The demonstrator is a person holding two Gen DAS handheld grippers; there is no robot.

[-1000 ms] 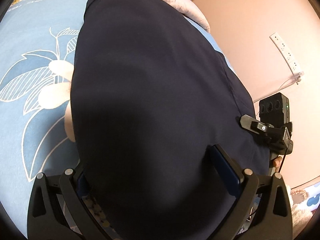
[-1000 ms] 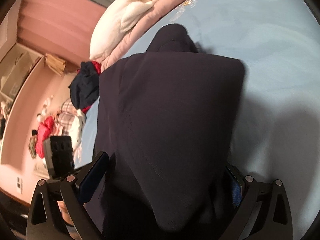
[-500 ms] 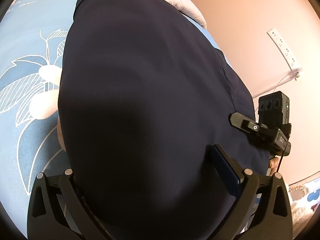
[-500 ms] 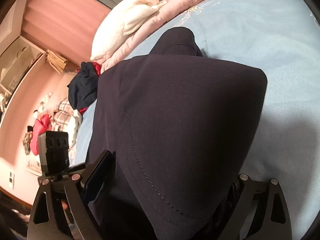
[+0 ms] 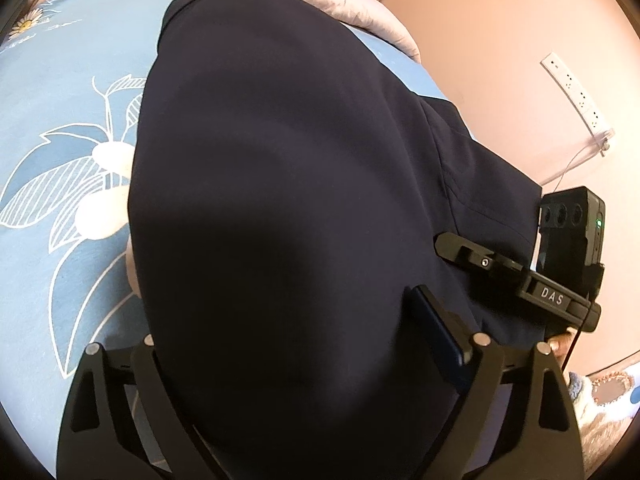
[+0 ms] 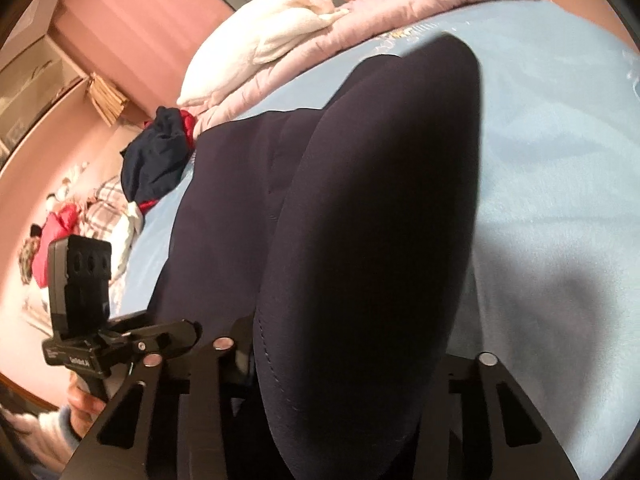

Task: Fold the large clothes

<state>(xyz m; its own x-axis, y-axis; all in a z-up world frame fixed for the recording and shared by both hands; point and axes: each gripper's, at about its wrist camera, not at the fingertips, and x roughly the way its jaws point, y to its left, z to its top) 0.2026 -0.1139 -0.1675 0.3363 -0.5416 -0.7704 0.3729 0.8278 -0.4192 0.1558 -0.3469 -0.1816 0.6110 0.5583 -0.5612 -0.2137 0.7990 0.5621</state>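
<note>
A large dark navy garment (image 5: 280, 200) lies across the light blue bedsheet (image 5: 60, 120) and fills most of both views (image 6: 360, 220). My left gripper (image 5: 288, 360) has the cloth draped over it and between its jaws; only the right finger (image 5: 436, 328) shows, so its hold is hidden. My right gripper (image 6: 348, 376) is closed in on a thick fold of the garment, lifted off the sheet. The right gripper also shows in the left wrist view (image 5: 520, 284), and the left one in the right wrist view (image 6: 120, 344), both at the garment's near edge.
A pink quilt (image 6: 400, 12) and a white blanket (image 6: 272, 40) lie at the bed's far end. A pile of other clothes (image 6: 160, 160) sits at the bed's left side. A pink wall with a power strip (image 5: 576, 92) stands to the right.
The right gripper's fingers have come closer together on the garment and lifted a fold up and forward. The left gripper has shifted slightly with the cloth still over it.
</note>
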